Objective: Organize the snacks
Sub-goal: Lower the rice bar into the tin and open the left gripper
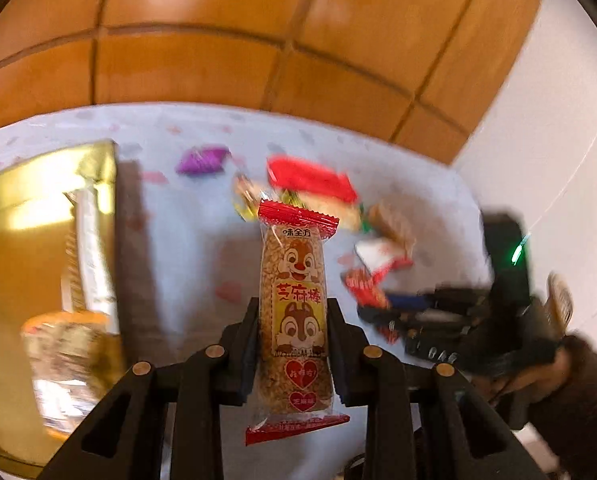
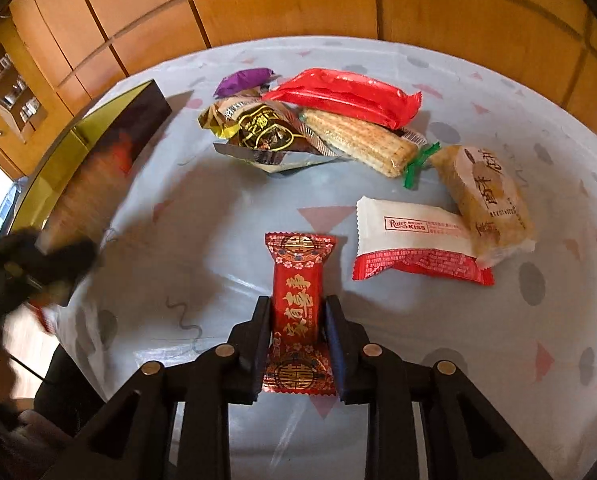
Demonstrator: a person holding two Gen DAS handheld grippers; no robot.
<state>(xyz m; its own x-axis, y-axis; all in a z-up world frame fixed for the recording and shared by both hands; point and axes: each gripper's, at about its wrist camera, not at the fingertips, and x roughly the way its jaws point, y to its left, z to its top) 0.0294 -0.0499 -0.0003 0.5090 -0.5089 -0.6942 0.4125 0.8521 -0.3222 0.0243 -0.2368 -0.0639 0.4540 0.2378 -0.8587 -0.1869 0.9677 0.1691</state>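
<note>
My left gripper (image 1: 293,312) is shut on a sesame stick snack (image 1: 295,304) with a squirrel on its wrapper, held above the table beside the gold box (image 1: 46,216). My right gripper (image 2: 297,312) is shut on a red candy bar (image 2: 298,308) with gold characters, low over the pale tablecloth (image 2: 202,216). The box shows dark-sided at the left in the right wrist view (image 2: 110,152). The other gripper appears blurred in each view: the right one in the left wrist view (image 1: 450,320), the left one in the right wrist view (image 2: 30,264).
Loose snacks lie on the cloth: a purple candy (image 2: 242,80), a long red pack (image 2: 346,96), a dark foil pack (image 2: 258,132), a corn-like bar (image 2: 362,144), a white and red Kiss pack (image 2: 414,240), a tan pastry (image 2: 482,196). Packets lie in the box (image 1: 70,344). Wooden cabinets stand behind.
</note>
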